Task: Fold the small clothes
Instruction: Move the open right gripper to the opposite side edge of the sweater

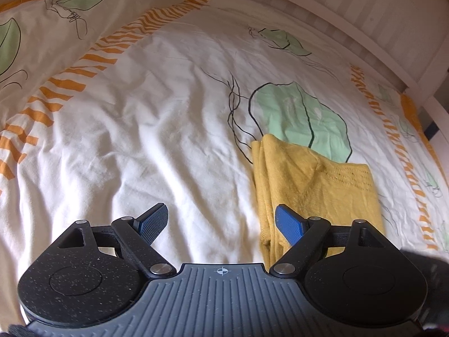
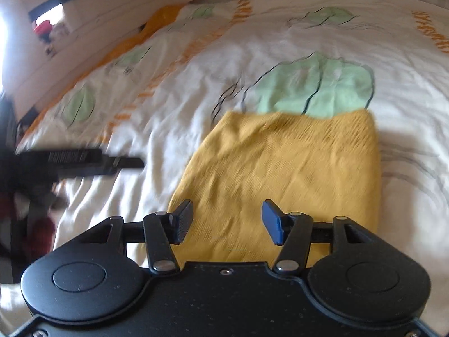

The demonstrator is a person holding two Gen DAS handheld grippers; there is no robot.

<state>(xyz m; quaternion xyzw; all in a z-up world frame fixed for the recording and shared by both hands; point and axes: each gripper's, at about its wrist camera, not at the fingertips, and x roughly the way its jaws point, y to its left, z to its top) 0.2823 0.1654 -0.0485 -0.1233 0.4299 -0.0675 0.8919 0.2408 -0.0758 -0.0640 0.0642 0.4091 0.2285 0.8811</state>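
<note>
A mustard-yellow knitted garment (image 1: 314,185) lies folded into a rectangle on the bed cover, over a green leaf print. It also shows in the right wrist view (image 2: 283,174). My left gripper (image 1: 221,223) is open and empty, above the cover just left of the garment's left edge. My right gripper (image 2: 227,221) is open and empty, above the garment's near edge. The left gripper appears blurred in the right wrist view (image 2: 84,161), left of the garment.
The bed cover (image 1: 157,129) is white and wrinkled, with green leaves and orange stripes. A white bed frame (image 1: 378,36) runs along the far side. A wall with a dark-framed opening (image 2: 50,25) stands at the far left.
</note>
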